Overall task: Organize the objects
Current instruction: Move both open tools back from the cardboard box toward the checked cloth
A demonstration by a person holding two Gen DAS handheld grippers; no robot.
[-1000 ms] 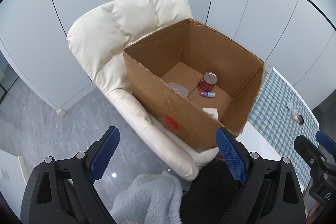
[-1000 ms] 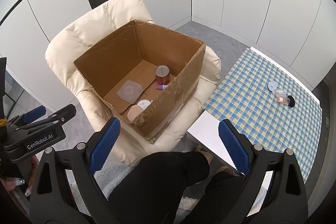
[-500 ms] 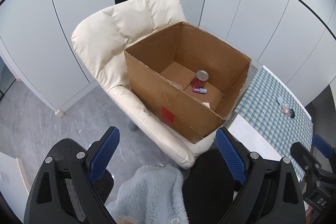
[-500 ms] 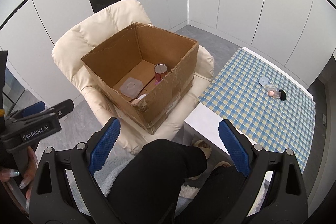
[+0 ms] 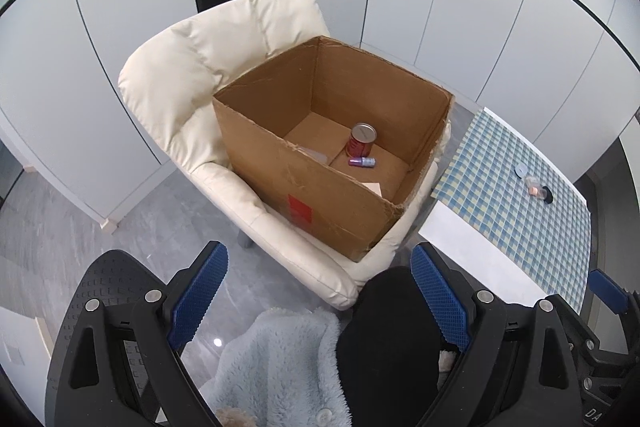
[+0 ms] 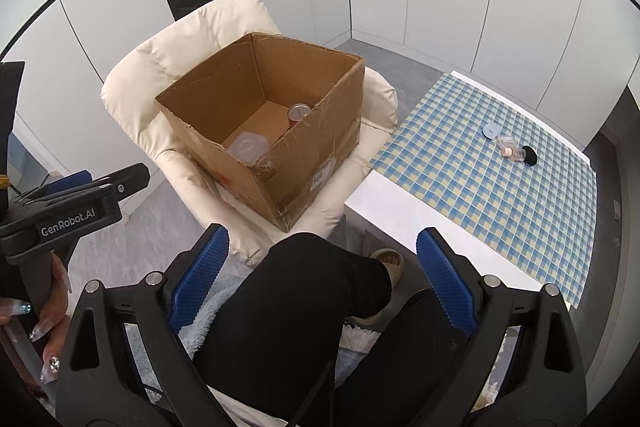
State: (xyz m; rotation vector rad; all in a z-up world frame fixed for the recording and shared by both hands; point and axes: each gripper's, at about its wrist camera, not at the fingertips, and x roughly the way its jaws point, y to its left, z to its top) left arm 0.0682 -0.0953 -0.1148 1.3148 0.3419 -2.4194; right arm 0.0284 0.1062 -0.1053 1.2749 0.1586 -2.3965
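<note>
An open cardboard box [image 5: 320,195] [image 6: 320,155] sits on a cream armchair [image 5: 192,95] [image 6: 224,27]. Inside it stand a red can [image 5: 362,141] [image 6: 297,114], a small purple bottle [image 5: 361,162] lying down and a clear plastic lid [image 6: 247,146]. On the checked tablecloth [image 6: 500,187] [image 5: 520,195] lie a small clear bottle [image 6: 512,151] [image 5: 535,190], a round lid [image 6: 491,130] and a black cap [image 6: 530,155]. My left gripper [image 5: 320,299] and right gripper [image 6: 322,285] are both open and empty, held well back above the person's lap.
The person's black-clad leg [image 6: 304,307] and pale blue fleece [image 5: 280,367] fill the foreground. White cabinet walls surround the chair. The table's white edge [image 6: 384,199] lies right of the armchair. The left gripper body [image 6: 68,211] shows at the right view's left side.
Both grippers have pulled back and away from the box, which now looks smaller and farther. Their jaws stay open. The objects have not moved.
</note>
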